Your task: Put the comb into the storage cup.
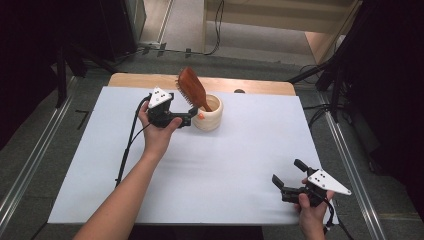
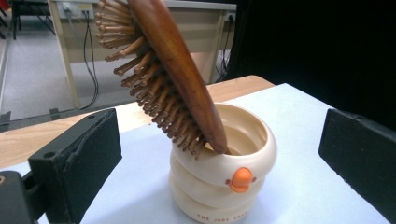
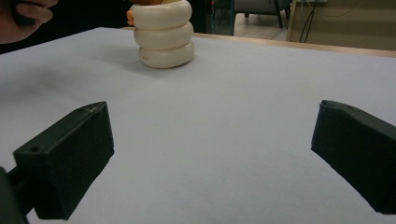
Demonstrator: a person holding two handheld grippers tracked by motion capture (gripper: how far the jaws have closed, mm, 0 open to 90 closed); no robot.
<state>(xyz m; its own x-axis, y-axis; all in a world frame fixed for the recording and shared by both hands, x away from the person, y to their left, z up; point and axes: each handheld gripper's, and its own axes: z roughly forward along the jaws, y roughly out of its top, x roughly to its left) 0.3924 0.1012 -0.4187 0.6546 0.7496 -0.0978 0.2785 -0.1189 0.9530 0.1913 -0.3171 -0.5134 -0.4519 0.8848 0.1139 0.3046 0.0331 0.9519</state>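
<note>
White table sheet (image 1: 210, 170), wood edge behind. Hairbrush (image 1: 193, 89) leaned handle-down in cream duck holder (image 1: 210, 116) at far centre. Left gripper (image 1: 186, 119) wide, just beside holder (nothing held). Right gripper (image 1: 287, 177) wide, idle near front. Best closed on handle low, holder kept steady.

The wooden hairbrush (image 2: 159, 74) runs off the top edge of the left gripper view, and its handle end is hidden inside the cream ring-shaped holder (image 2: 219, 186). Small lettering at the holder's base is cut off by the bottom edge. In the right gripper view the holder's (image 3: 164, 35) top is cropped by the upper edge.
</note>
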